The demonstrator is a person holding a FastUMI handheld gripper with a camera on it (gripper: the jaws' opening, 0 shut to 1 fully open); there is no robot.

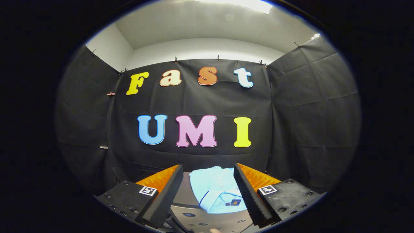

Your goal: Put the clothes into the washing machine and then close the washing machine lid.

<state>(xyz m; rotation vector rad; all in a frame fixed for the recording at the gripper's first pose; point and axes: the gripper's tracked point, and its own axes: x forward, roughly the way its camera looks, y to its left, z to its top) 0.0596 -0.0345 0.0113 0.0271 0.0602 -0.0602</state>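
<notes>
- The gripper [207, 171] stands wide open, its 2 black ribbed fingers [168, 194] spread apart and holding nothing.
- Below the fingers lies the grey washing machine lid [213, 221], with small dark markings on its near part.
- A light blue polo shirt [215, 191] lies folded on that lid, between the fingers and just ahead; its right edge is hidden behind the right finger, collar and small badge nearest.
- Beyond hangs the black cloth wall [310, 106].
</notes>
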